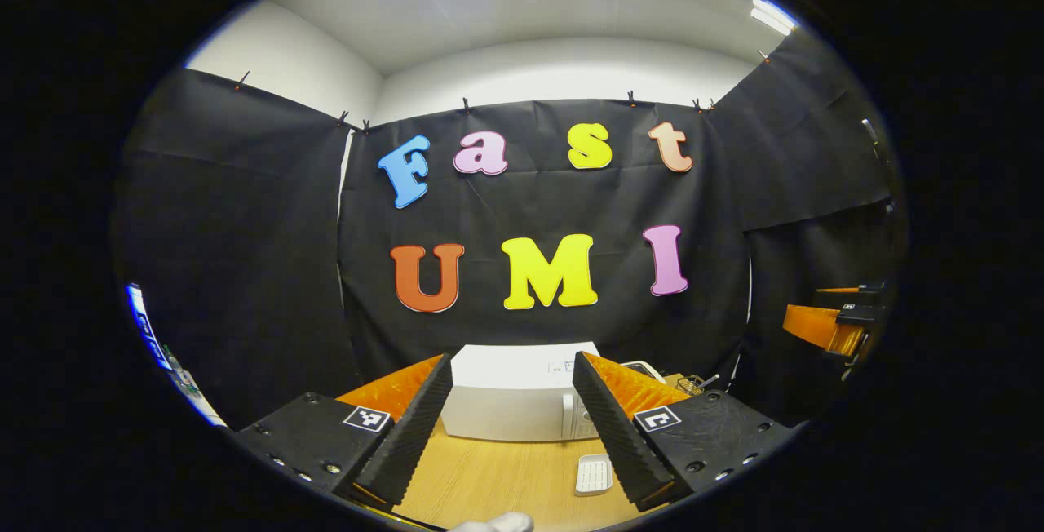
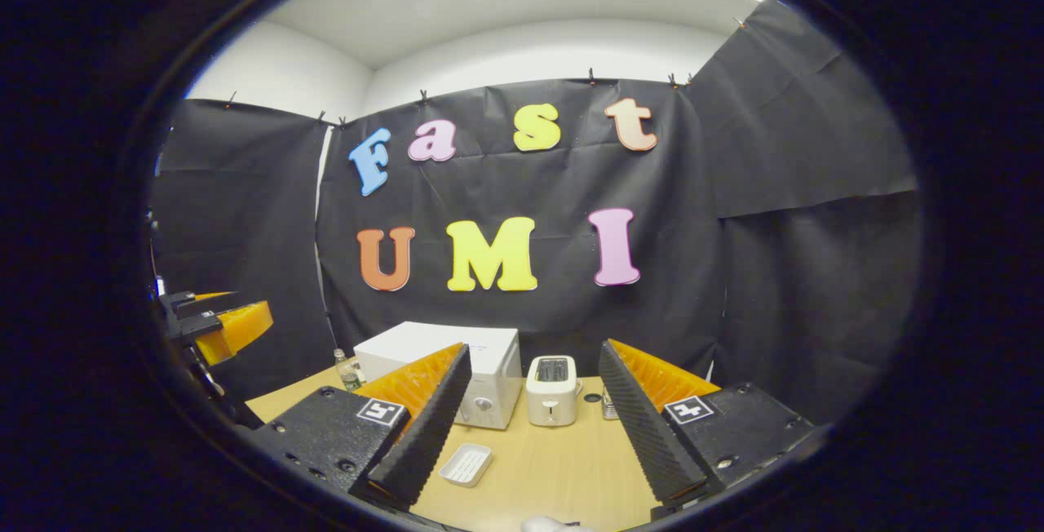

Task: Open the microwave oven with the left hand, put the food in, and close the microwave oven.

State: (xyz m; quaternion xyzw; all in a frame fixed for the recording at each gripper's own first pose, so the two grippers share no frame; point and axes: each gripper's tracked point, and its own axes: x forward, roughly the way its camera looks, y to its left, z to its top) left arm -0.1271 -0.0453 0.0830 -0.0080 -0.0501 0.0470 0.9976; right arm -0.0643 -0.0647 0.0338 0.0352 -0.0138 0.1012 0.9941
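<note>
A white microwave [image 1: 510, 401] stands at the back of the wooden table [image 1: 489, 483] with its door shut and its controls on the right side. My left gripper [image 1: 514, 361] is held back from it, above the table's near part, open with nothing between its fingers. A small white ribbed tray [image 1: 594, 473] lies on the table in front of the microwave's right end. My right gripper [image 2: 535, 348] is also open and bare, aimed between the microwave [image 2: 481, 377] and a toaster, with the tray [image 2: 466, 464] below it. A rounded white thing [image 1: 497, 522] peeks in at the bottom edge.
A white toaster [image 2: 552, 389] stands right of the microwave, with a small metal rack [image 2: 608, 405] beside it. A small bottle [image 2: 347, 369] stands left of the microwave. The other gripper appears far right [image 1: 840, 320] in the left gripper view and far left [image 2: 220, 324] in the right gripper view.
</note>
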